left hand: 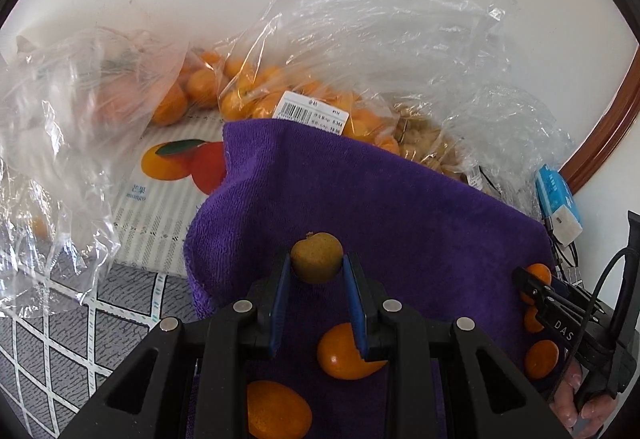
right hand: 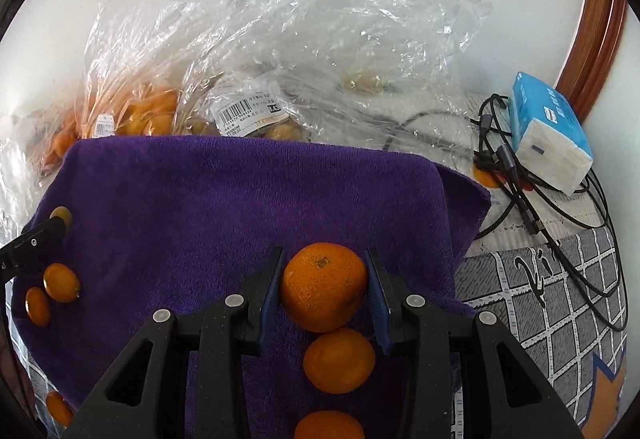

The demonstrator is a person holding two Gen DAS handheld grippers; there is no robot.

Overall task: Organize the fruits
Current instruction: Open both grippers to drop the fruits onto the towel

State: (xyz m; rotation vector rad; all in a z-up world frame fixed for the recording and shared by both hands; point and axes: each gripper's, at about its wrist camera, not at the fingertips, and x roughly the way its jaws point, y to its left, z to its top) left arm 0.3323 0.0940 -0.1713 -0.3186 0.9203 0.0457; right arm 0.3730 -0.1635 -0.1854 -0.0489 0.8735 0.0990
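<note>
A purple towel (left hand: 400, 199) (right hand: 240, 191) is spread on the table. My left gripper (left hand: 316, 265) is shut on a small brownish-yellow round fruit (left hand: 316, 257) just above the towel. Small orange kumquats (left hand: 344, 353) lie on the towel beneath its fingers. My right gripper (right hand: 325, 279) is shut on a mandarin (right hand: 324, 285), and two more mandarins (right hand: 339, 359) lie in a row below it on the towel. In the right wrist view the left gripper (right hand: 56, 225) shows at the left edge with its brownish fruit (right hand: 62, 217) above three kumquats (right hand: 62, 283).
Clear plastic bags (left hand: 360, 51) (right hand: 280, 19) holding orange fruit and brownish fruit stand behind the towel against the white wall. A mango-print box (left hand: 160, 179) lies at left. A blue tissue pack (right hand: 548, 131) and tangled black cables (right hand: 520, 179) lie at right.
</note>
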